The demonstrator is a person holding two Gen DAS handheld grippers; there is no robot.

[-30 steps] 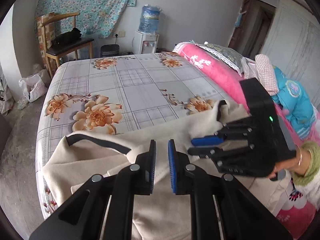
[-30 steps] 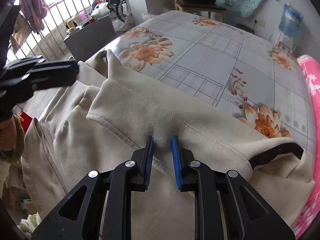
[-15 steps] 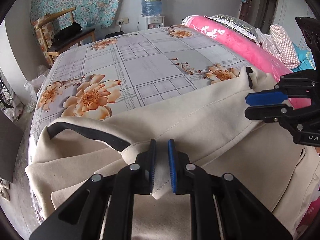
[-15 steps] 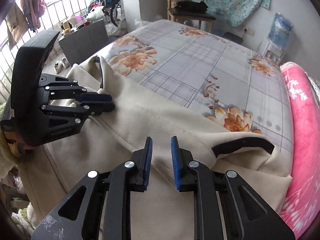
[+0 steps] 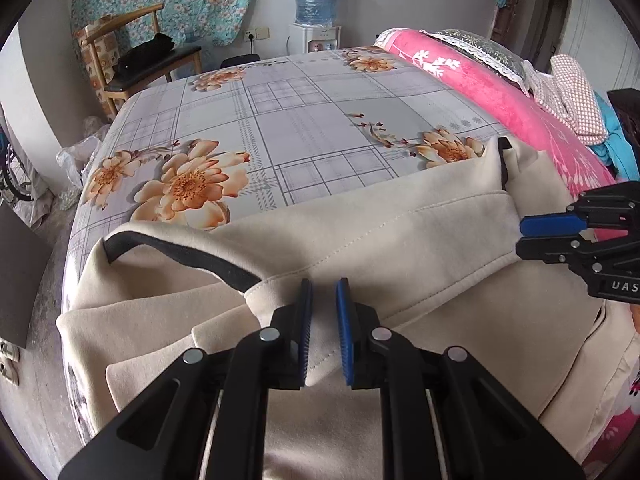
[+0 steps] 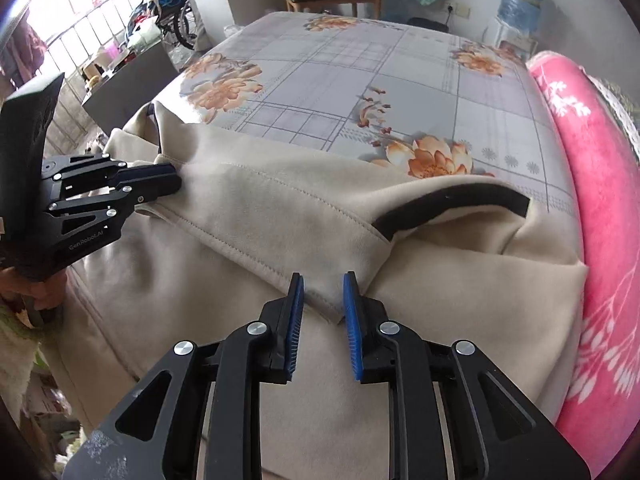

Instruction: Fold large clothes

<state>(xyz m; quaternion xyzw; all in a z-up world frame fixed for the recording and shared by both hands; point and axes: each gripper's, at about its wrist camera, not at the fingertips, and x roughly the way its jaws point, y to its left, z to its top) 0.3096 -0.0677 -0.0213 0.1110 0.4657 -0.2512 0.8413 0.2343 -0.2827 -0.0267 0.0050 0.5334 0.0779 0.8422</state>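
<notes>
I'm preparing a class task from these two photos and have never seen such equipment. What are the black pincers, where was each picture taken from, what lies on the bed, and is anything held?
They are hand-held two-finger grippers, one in each of a person's hands, each carrying a wide-angle camera that looks along its fingers. One picture comes from the left gripper, the other from the right gripper. A beige garment with dark trim lies on the flowered bedsheet. The left gripper pinches its folded edge; the right gripper's jaws are opening around the same edge.

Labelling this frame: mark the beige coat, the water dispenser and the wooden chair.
beige coat [image 5: 400, 240]: left wrist view, folded-over panel.
water dispenser [image 5: 316, 0]: left wrist view, blue bottle on top.
wooden chair [image 5: 120, 20]: left wrist view, curved backrest rail.
</notes>
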